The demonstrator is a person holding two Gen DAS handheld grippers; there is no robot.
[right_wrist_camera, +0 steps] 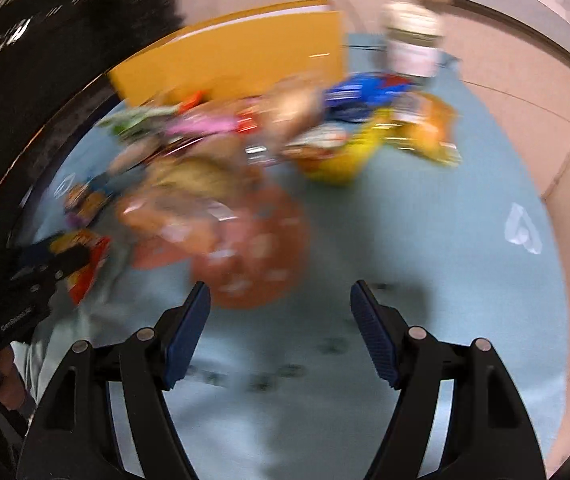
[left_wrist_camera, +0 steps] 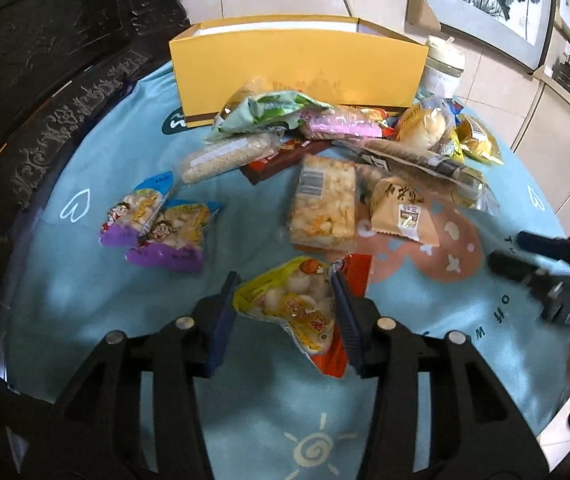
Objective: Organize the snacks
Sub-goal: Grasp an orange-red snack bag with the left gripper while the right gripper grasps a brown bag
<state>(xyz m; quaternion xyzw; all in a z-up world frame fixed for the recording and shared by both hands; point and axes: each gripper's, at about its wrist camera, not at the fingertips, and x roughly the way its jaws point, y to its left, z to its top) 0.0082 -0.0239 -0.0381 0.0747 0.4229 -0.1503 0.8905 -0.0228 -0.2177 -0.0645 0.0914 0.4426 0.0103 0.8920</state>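
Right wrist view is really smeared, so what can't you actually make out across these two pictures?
- Right wrist view: the snack pile is motion-blurred; no packet can be identified.
- Left wrist view: the red packet is mostly hidden under the yellow snack bag between the left tongs.
- Left wrist view: the yellow box shows only its outer wall; its contents are hidden.
- Left wrist view: the right tongs are blurred at the edge.

A blue cloth [left_wrist_camera: 125,288] covered the tabletop, a jar [left_wrist_camera: 445,66] stood by framed pictures [left_wrist_camera: 489,4], white cabinets [left_wrist_camera: 557,152] and dark carved wood [left_wrist_camera: 45,80].
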